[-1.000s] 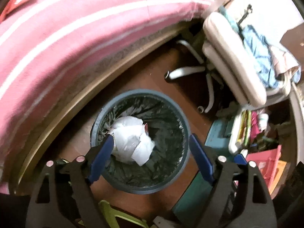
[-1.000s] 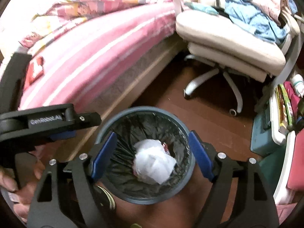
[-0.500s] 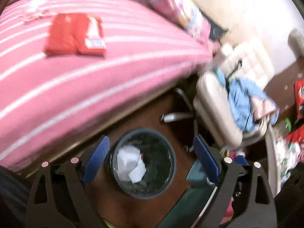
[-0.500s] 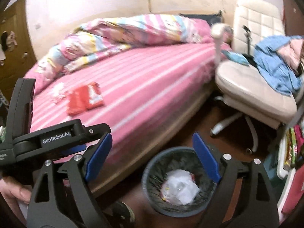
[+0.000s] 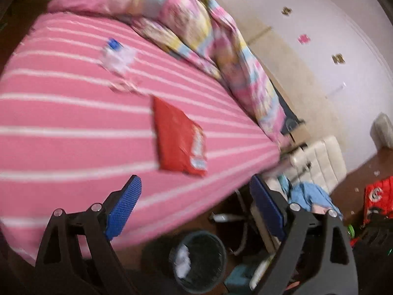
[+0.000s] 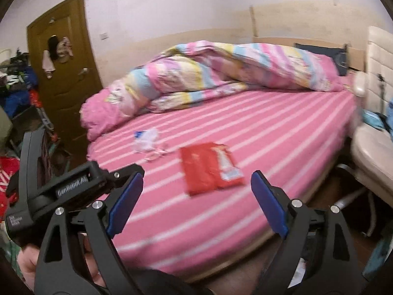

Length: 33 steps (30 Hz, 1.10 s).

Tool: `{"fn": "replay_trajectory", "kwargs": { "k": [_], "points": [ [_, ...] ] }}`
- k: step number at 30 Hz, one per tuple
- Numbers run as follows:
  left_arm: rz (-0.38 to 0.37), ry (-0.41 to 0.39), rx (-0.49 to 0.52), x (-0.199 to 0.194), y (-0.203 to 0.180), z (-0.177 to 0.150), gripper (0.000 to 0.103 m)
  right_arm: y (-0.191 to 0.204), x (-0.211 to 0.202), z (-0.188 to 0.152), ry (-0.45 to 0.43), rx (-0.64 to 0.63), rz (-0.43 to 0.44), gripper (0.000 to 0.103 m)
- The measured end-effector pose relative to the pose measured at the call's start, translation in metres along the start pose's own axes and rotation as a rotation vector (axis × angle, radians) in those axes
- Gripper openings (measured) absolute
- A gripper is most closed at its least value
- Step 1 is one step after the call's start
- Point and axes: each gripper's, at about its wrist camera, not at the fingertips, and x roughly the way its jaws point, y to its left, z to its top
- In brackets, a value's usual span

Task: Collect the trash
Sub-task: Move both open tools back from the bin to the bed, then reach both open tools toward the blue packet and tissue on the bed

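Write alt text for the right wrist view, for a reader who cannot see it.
The open, empty right gripper points at a red snack wrapper lying flat on a pink striped bed, with crumpled white scraps farther back. The left gripper shows at lower left; a bunched quilt, a brown door and a cream chair surround the bed.

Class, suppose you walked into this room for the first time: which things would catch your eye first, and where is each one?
The red wrapper stands out, lying flat in the middle of the pink striped bed. Beyond it, toward the door, lies a small heap of white scraps. On the floor beside the bed stands the dark bin with white paper inside.
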Motion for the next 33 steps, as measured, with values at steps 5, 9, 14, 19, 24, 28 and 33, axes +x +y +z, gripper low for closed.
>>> {"fn": "replay_trajectory", "kwargs": {
  "k": [5,9,14,19,24,28,33],
  "points": [
    [0.106,-0.072,0.018,-0.014,0.044,0.040,0.087,0.061,0.056,0.015,-0.009,-0.031,0.069,0.089],
    [0.179,-0.105,0.028,-0.007,0.085,0.071,0.087,0.098,0.108,0.015,0.010,-0.068,0.099,0.089],
    [0.233,-0.103,0.023,0.021,0.130,0.115,0.087,0.125,0.182,0.021,0.047,-0.077,0.115,0.089],
    [0.208,-0.071,-0.048,0.051,0.160,0.160,0.087,0.132,0.249,0.030,0.077,-0.049,0.131,0.089],
    [0.240,-0.062,-0.032,0.083,0.171,0.203,0.087,0.140,0.305,0.037,0.085,-0.079,0.144,0.088],
    [0.245,-0.033,-0.062,0.110,0.183,0.228,0.087,0.144,0.336,0.043,0.120,-0.086,0.150,0.082],
    [0.266,-0.012,-0.063,0.134,0.186,0.249,0.087,0.145,0.360,0.047,0.153,-0.061,0.171,0.077]
  ]
}}
